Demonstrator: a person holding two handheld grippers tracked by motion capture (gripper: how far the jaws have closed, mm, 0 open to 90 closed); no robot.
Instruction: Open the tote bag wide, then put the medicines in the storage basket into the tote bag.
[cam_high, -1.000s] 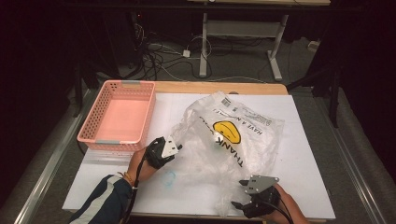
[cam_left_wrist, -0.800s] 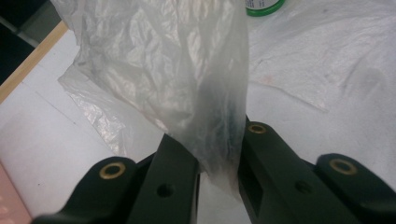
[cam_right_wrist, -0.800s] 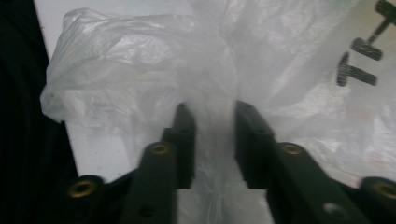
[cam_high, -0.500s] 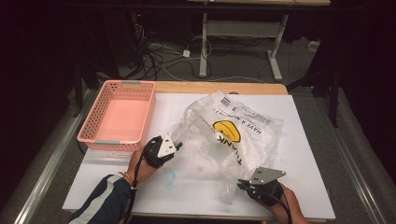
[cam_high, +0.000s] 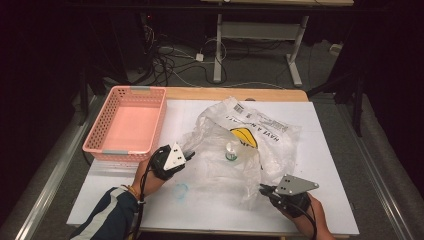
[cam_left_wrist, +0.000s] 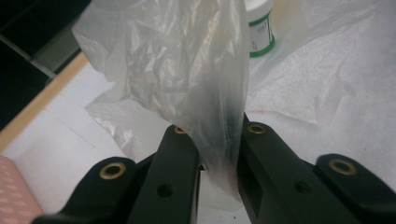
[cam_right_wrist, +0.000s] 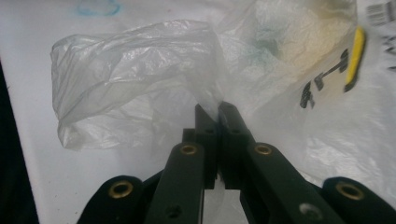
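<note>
High view: both grippers pinch bag (cam_high: 235, 155) edges mid-table.

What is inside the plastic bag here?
Through the clear plastic bag, a small white bottle with a green band stands upright. Crumpled folds blur the rest of the inside; whether anything else lies there I cannot tell.

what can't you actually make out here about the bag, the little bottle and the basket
- Small bottle, high view: too small, veiled by the plastic bag. Left gripper view: top cut off by the upper edge; label unreadable.
- Bag print, right gripper view: cut off by the right edge and folded.
- Pink basket, left gripper view: just a blurred corner.
</note>
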